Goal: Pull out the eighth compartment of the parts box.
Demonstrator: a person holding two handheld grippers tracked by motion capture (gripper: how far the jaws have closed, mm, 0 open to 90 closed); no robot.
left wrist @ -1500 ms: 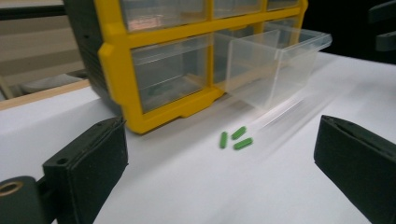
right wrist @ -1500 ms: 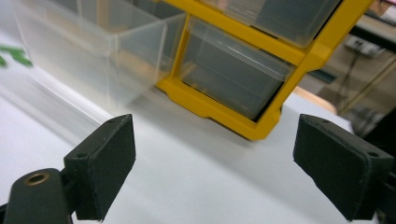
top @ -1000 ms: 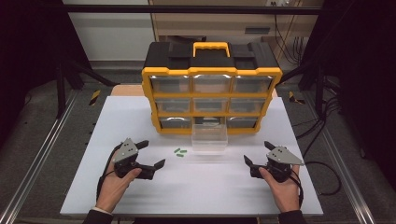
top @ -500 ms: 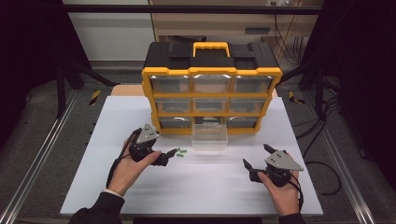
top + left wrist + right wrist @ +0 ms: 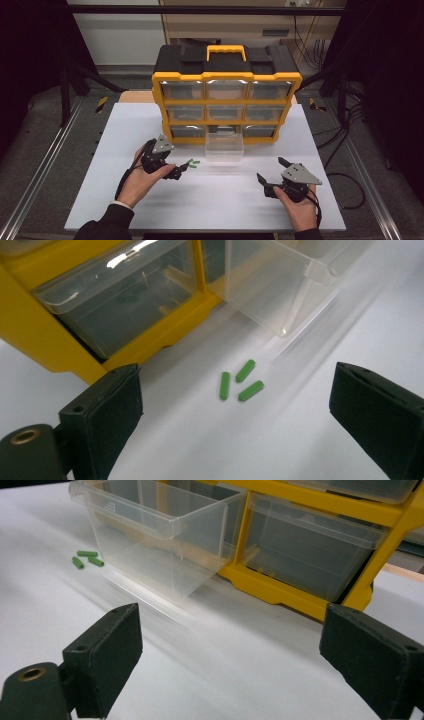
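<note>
The left tongs (image 5: pixel 181 170) are hovering wide open, gripping nothing, just left of three green pegs (image 5: pixel 240 381) lying on the white surface (image 5: pixel 220 205), beside the pulled-out clear drawer (image 5: pixel 224 148) of the yellow organizer (image 5: pixel 227 82). The right tongs (image 5: pixel 272 172) are gaping empty, well apart at near right.

Both tools (image 5: pixel 176 171) (image 5: pixel 271 172) wide open, apart.
</note>
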